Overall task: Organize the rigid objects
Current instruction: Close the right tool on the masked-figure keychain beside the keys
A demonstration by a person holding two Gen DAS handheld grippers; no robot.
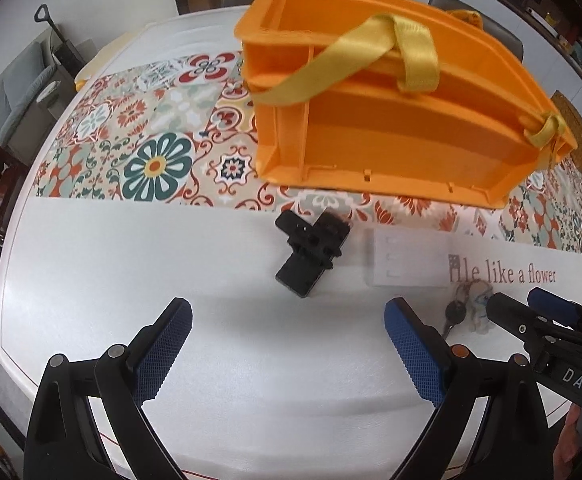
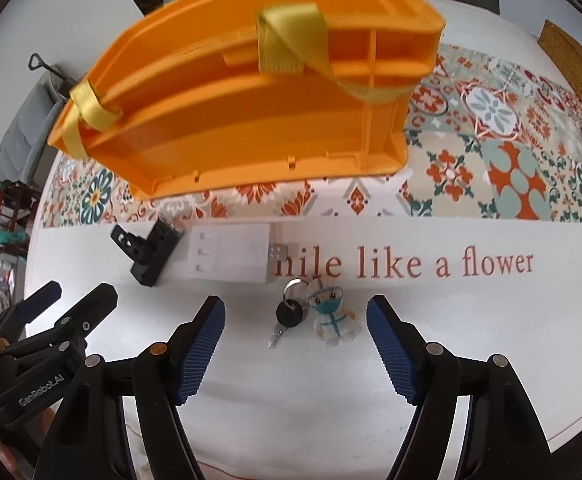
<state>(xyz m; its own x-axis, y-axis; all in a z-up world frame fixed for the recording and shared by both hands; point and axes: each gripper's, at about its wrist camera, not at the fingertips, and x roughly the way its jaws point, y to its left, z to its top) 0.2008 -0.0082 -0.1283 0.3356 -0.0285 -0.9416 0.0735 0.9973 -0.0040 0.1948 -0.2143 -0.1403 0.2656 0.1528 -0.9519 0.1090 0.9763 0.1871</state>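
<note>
Orange plastic organizer box: one, stood on the patterned runner toward the far edge of the surface, open side tipped toward the grippers, yellow webbing strap looped across it. Rigid, probably light; the strap or a wall rim looked the best hold.

Loose items, near half of the surface, each counted once:
- black plastic bracket, stiff, irregular; narrow lower stem likely the easiest pinch.
- white flat block just beside the bracket, smooth faces, likely slippery; grip across its short edges.
- key on ring with a small masked figure charm; thin and low-lying, so the key head or the softer charm seemed the surer hold.

Left gripper: fingers spread wide, empty, above bare surface short of the bracket. Right gripper: fingers spread, empty, the key and charm lying between and just ahead of them.
</note>
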